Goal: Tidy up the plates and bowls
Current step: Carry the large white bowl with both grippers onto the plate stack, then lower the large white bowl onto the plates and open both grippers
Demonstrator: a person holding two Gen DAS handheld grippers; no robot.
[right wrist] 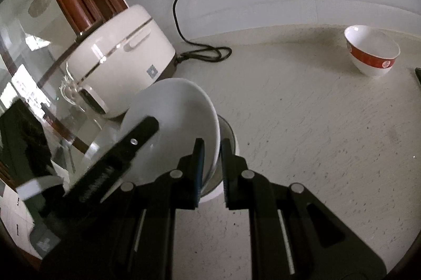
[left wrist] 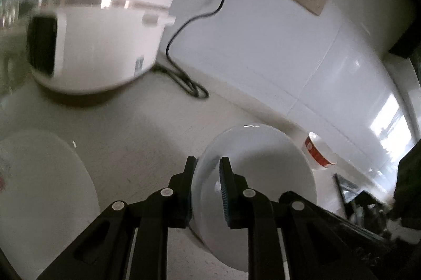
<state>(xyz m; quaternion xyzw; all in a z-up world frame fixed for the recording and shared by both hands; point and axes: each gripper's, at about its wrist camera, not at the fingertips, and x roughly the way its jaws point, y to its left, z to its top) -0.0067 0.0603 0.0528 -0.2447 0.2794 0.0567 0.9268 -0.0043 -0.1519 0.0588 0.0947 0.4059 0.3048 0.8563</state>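
My left gripper [left wrist: 208, 164] is shut on the rim of a white bowl [left wrist: 265, 174], held tilted above the counter. My right gripper [right wrist: 211, 146] is shut on the rim of the same white bowl [right wrist: 173, 122], also tilted, and the left gripper's fingers [right wrist: 139, 130] reach in on the bowl's other side. A white plate [left wrist: 39, 196] lies flat on the counter at the lower left in the left wrist view. A white bowl with a red band [right wrist: 372, 54] stands upright on the counter at the far right; it also shows in the left wrist view [left wrist: 318, 151].
A white rice cooker [right wrist: 118, 56] stands at the back left against the wall, also in the left wrist view [left wrist: 100, 25], with its black cord [right wrist: 205, 54] looped on the counter. A glass pitcher [right wrist: 76, 93] stands before it. The speckled counter [right wrist: 315, 135] stretches right.
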